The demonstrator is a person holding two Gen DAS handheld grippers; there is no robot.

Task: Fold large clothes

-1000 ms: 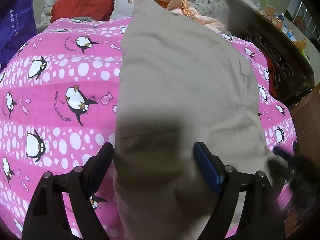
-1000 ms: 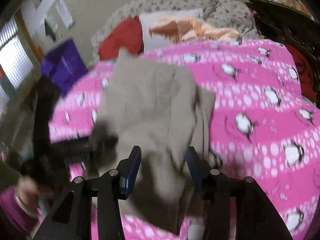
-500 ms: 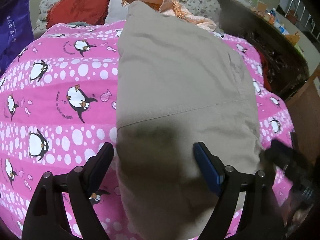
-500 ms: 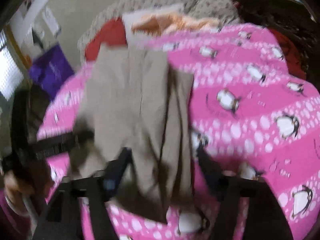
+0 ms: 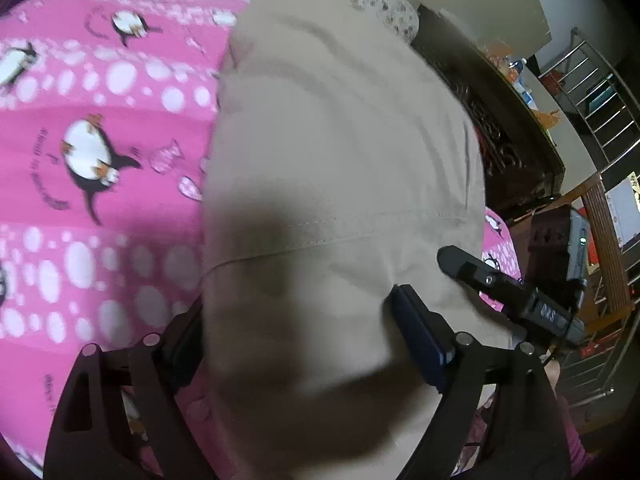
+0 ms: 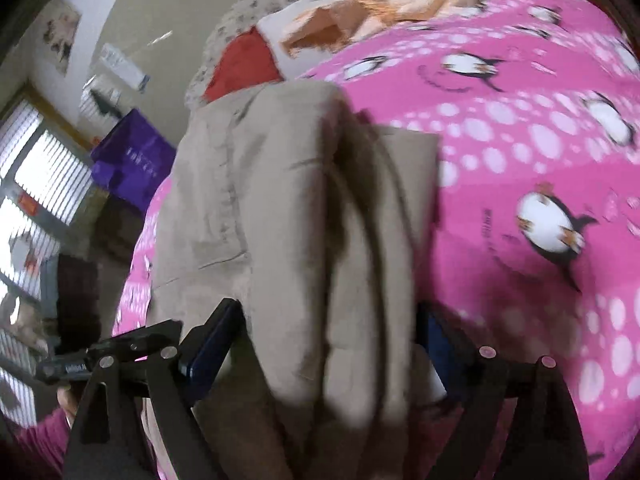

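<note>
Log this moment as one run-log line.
stage: folding | item: beige trousers on pink penguin quilt | left gripper: open, over cloth | right gripper: open, over cloth

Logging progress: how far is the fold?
Done: beige garment lies doubled lengthwise on the pink penguin blanket. In hand: left hand-held gripper and right hand-held gripper both straddle its near end, jaws wide, nothing clamped. Left: grip and fold across.

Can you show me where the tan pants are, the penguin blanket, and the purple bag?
tan pants [image 5: 340, 140]: left wrist view, on the flat middle of the cloth.
penguin blanket [image 6: 520, 152]: right wrist view, on a pink part with white dots.
purple bag [image 6: 132, 160]: right wrist view, on its front face.
</note>
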